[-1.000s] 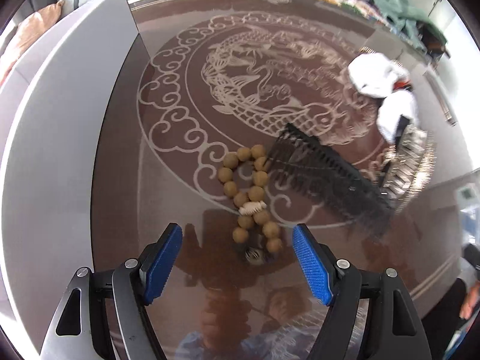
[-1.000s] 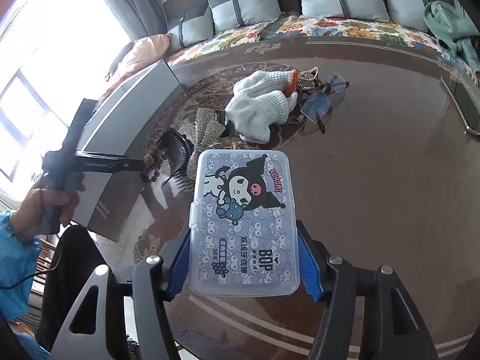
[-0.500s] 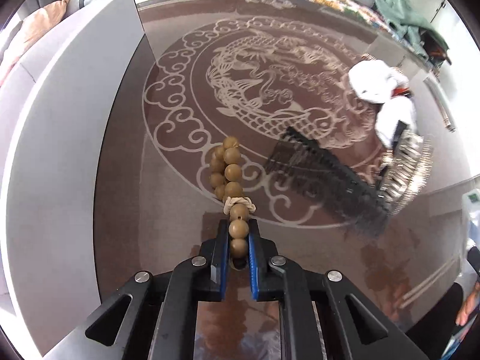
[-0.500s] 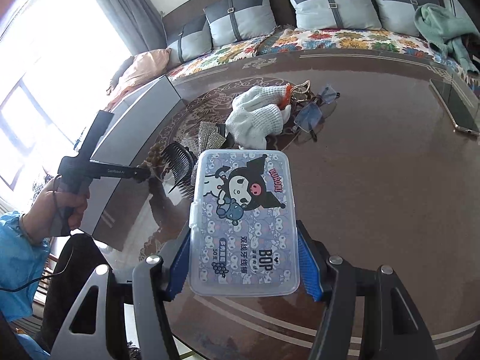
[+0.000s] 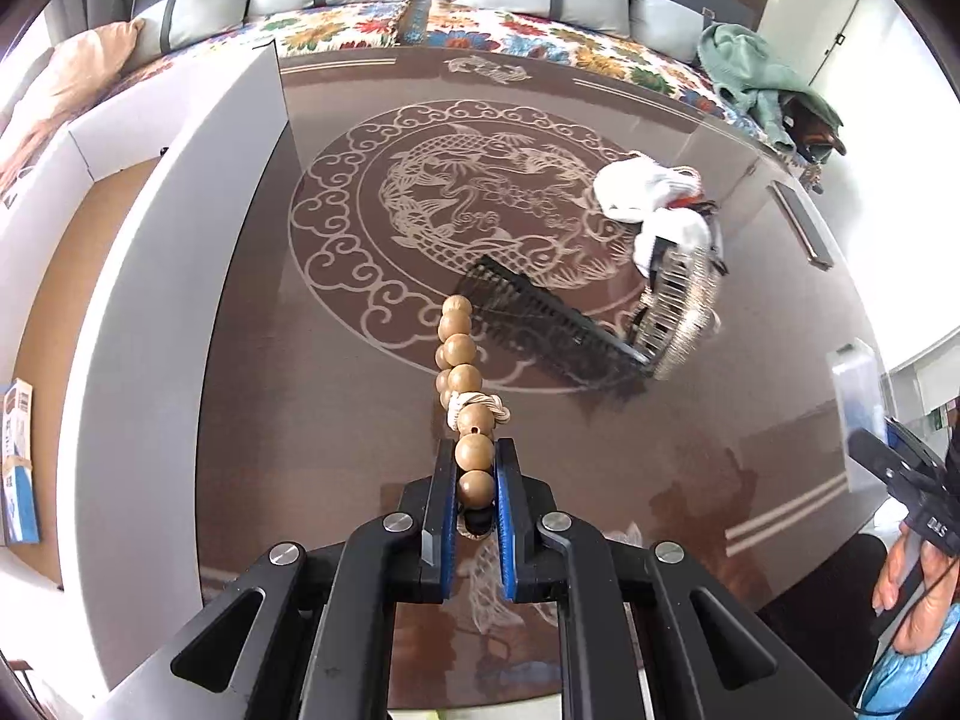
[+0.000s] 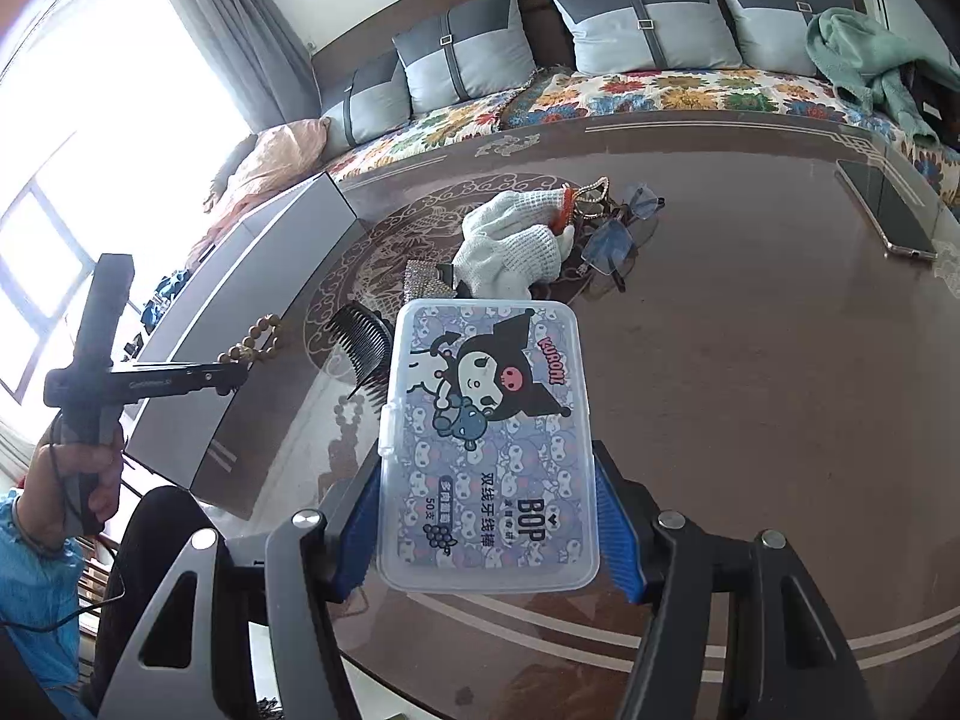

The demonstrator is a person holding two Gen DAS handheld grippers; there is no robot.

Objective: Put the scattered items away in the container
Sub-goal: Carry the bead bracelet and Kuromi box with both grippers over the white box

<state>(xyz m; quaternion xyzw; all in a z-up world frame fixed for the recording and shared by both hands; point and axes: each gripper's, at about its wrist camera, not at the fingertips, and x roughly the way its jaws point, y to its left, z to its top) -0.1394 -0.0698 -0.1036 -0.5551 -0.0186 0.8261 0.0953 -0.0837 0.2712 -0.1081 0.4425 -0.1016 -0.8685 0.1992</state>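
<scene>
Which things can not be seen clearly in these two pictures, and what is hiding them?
- Grey open cardboard box: the left wrist view's edge cuts off its inside.
- Clear plastic floss-pick case with cartoon print: its contents are behind the printed lid, right wrist view.
- Silver glittery clip: that case hides part of it.
- String of round wooden beads: its lowest beads sit between the left gripper fingers.
</scene>
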